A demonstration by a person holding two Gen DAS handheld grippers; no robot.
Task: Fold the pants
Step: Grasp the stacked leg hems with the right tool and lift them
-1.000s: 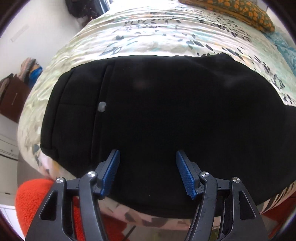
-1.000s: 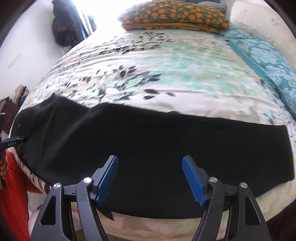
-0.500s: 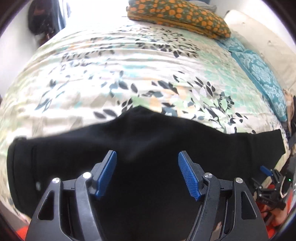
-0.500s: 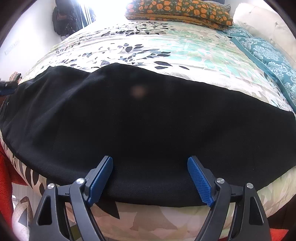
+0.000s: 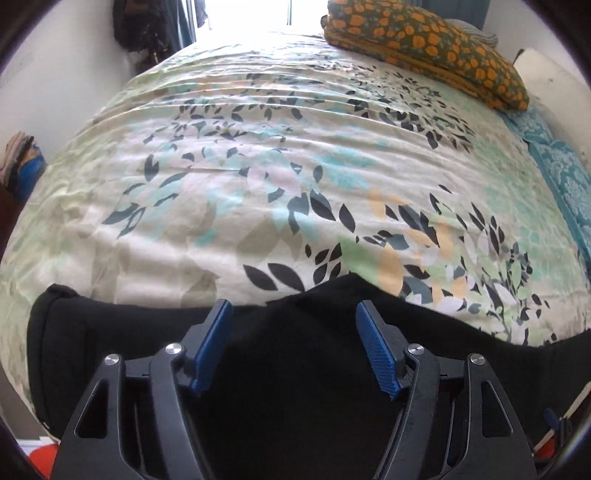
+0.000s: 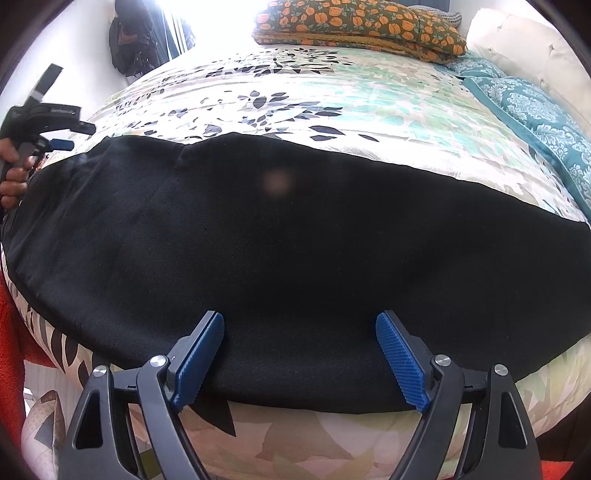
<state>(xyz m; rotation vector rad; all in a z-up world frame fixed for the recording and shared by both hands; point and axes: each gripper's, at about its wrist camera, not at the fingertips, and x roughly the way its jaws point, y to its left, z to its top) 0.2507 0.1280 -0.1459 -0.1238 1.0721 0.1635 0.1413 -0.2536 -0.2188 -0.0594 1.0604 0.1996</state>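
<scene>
Lying flat along the near edge of the bed (image 6: 369, 88), the black pants (image 6: 295, 236) stretch with their long axis left to right, waist end at the left and leg ends toward the right. The left gripper (image 5: 293, 347) and right gripper (image 6: 299, 358) both hover over the fabric, jaws spread wide, holding nothing.

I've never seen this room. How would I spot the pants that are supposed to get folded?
Find the big bed with the pale leaf-print cover. Along its near edge, in front of the open right gripper, lie the pants, spread flat across the bed's width. They are plain black, unlike the orange-flowered pillow and teal patterned cloth farther back.
</scene>
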